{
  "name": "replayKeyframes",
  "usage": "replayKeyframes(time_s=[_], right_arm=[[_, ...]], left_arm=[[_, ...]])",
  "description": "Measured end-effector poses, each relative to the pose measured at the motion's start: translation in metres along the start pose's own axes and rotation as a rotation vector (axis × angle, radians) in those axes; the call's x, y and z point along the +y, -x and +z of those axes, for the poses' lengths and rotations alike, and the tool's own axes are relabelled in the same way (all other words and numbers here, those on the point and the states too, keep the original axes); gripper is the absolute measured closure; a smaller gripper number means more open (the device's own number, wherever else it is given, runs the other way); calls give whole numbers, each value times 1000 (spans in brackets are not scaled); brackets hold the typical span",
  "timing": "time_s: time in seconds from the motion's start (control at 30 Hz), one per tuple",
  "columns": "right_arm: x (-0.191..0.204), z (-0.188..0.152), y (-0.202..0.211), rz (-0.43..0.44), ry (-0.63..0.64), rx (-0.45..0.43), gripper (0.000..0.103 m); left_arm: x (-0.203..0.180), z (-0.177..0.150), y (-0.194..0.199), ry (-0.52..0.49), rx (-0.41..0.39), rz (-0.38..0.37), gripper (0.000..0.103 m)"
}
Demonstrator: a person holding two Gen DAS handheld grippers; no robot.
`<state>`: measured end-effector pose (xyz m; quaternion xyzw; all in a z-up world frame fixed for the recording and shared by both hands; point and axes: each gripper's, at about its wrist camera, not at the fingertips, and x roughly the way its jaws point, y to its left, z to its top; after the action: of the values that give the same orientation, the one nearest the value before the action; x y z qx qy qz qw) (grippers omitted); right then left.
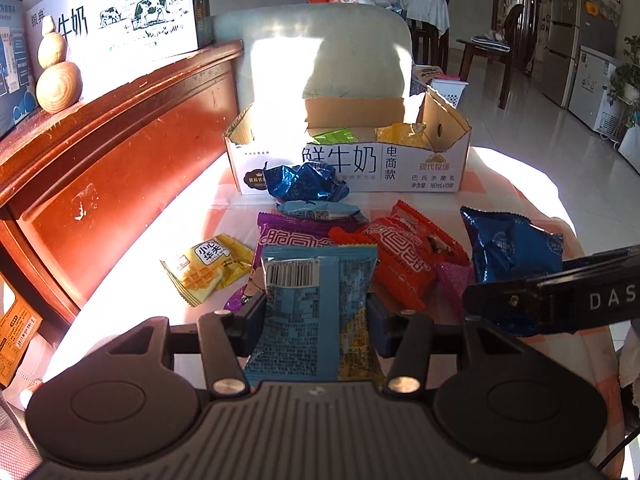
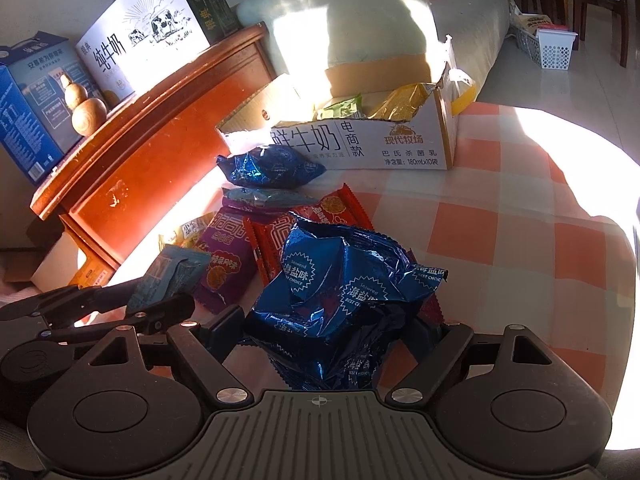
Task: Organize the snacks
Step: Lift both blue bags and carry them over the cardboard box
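Sunlit living room, with an orange-and-white checked cloth (image 2: 500,216) spread over the counter beside a red-brown wooden cabinet (image 1: 120,168).

Left tongs (image 1: 316,312) are closed on a light-blue flat foil snack packet (image 1: 316,304); its long axis runs from 6 to 12 o'clock in the left wrist view, barcode end pointing away toward 12. Right tongs (image 2: 332,332) are clamped on a crumpled dark-blue foil seaweed-snack bag (image 2: 340,296), which bulges upward toward 12 o'clock in the right wrist view; it is too crushed to give a clear long axis.

Straight ahead of both, at 12 o'clock and well apart, sits the open white cardboard milk carton box (image 1: 420,168), its long axis lying from 9 to 3 o'clock, open face up, with a green packet (image 1: 332,136) and a yellow packet (image 1: 400,134) already inside. I judge the left tongs face its middle more squarely.

Between tongs and box lie loose snacks: a purple wrapper (image 1: 288,236), an orange-red wrapper (image 1: 404,256), a yellow waffle packet (image 1: 208,268) at 10 o'clock, and another dark-blue foil bag (image 1: 308,180) touching the box front.
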<state>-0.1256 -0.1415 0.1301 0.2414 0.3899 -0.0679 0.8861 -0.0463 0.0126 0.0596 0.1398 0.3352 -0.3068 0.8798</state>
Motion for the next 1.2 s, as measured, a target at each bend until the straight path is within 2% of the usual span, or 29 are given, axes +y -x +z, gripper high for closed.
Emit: replayKeyframes(time_s=[0.4,0.73,1.2], right_arm=[[10,16,15,8,83,-61,19],[11,53,26,7,152,-160,19],[3,100,4,-18,146,-233,19]], left_arm=[[-3,38,5,-57,-101,32,52],[5,75,-7,-128,-176,90,52],[16,119,-47,-60,-198,90,51]])
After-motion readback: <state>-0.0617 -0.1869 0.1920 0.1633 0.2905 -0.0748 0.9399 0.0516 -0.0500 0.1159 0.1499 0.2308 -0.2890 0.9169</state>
